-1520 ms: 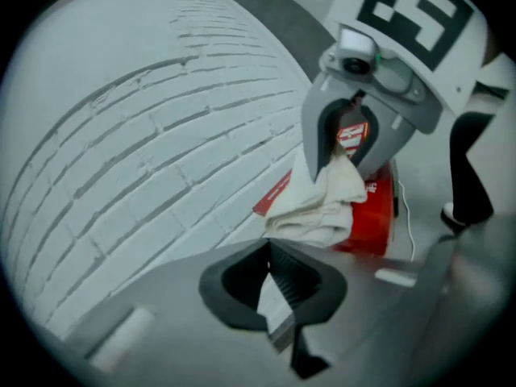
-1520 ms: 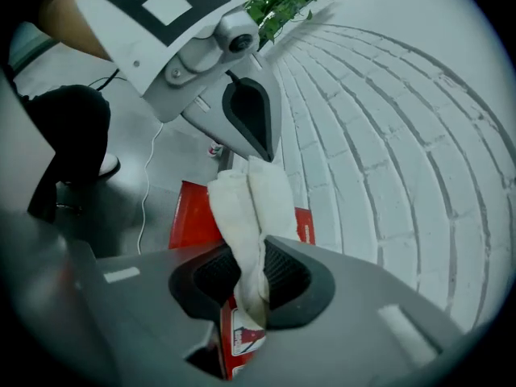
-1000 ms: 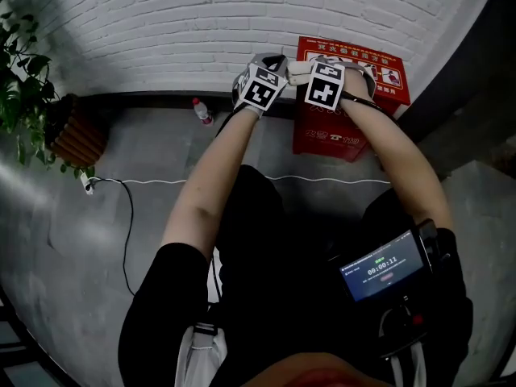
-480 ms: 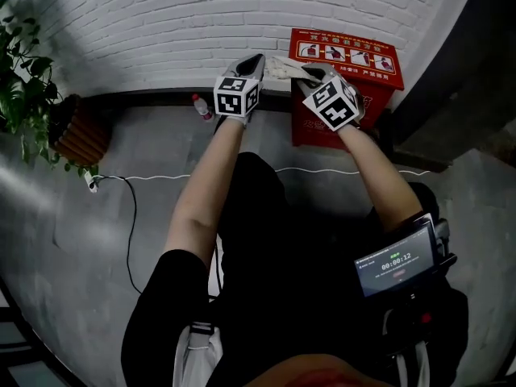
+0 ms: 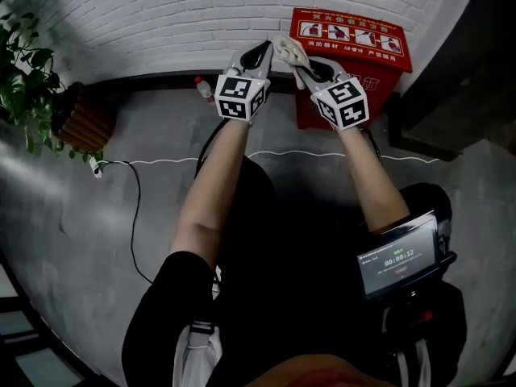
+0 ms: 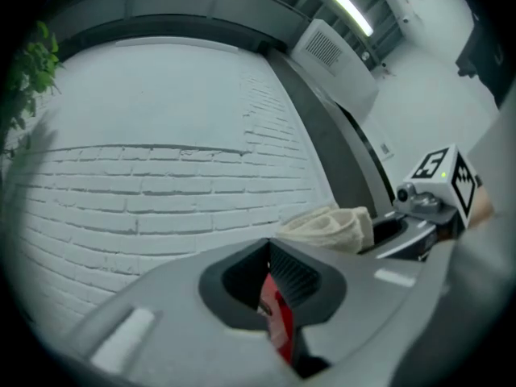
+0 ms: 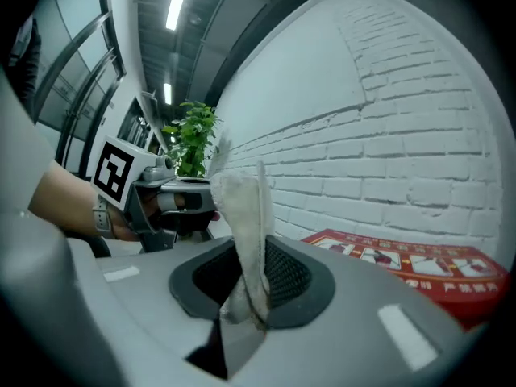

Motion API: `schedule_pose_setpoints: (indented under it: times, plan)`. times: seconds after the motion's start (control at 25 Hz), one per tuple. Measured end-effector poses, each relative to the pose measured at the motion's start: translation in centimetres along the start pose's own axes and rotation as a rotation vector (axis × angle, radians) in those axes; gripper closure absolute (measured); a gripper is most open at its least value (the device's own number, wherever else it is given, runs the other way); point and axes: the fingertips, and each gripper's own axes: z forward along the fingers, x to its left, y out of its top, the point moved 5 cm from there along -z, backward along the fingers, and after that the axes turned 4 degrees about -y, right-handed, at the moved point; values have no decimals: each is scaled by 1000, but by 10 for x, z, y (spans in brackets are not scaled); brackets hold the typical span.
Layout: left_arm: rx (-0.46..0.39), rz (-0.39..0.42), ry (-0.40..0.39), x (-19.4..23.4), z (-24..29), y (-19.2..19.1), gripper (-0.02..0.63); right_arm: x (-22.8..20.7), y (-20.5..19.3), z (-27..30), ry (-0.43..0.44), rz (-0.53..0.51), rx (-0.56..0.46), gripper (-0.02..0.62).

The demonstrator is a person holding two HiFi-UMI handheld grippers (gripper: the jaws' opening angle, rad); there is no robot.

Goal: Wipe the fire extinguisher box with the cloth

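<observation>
While the right gripper (image 7: 246, 293) had its jaws closed on the lower end of the cloth (image 7: 242, 208), the cloth stood almost upright out of them, its long axis running up along the line of the jaws as a narrow folded strip of soft, off-white, slightly fuzzy fabric. From the head view its free end pointed away from the person toward the white brick wall (image 5: 161, 22), bunched just past the tips of both grippers and above the left end of the fire extinguisher box (image 5: 359, 51). That box was a red, squarish cabinet on the grey concrete floor (image 5: 121, 240), set against the wall with its long side running along it and its top panel facing up. The panel carried a row of white pictograms and lines of white Chinese characters, too small to read with certainty. The left gripper (image 6: 268, 252) was held just beside the right one, its ribbed dark pads brought together at the tips with nothing between them; only a sliver of the red box showed through the slit below. Each gripper bore a cube with black-and-white square markers. A small screen (image 5: 401, 256) at the person's right hip showed digits that looked like 00:00:12. Left of the box, a clear bottle (image 5: 202, 89) with a red cap stood at the foot of the wall, a thin white cable (image 5: 177, 161) crossed the floor, and a leafy potted plant (image 5: 24, 95) stood at the far left.
</observation>
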Motion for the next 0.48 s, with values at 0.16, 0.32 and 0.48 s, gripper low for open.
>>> schedule_pose_setpoints:
  times: [0.16,0.32,0.48]
  plan:
    - [19,-59,18,-8,8,-25,603,-6,-33,6,15,82,13,517]
    - [80,-81,22,-14,17,-56,603,-10,-69,17,28,130,57,517]
    - [112,-142,31,-18,23,-84,603,-16,-95,25,36,205,64,517]
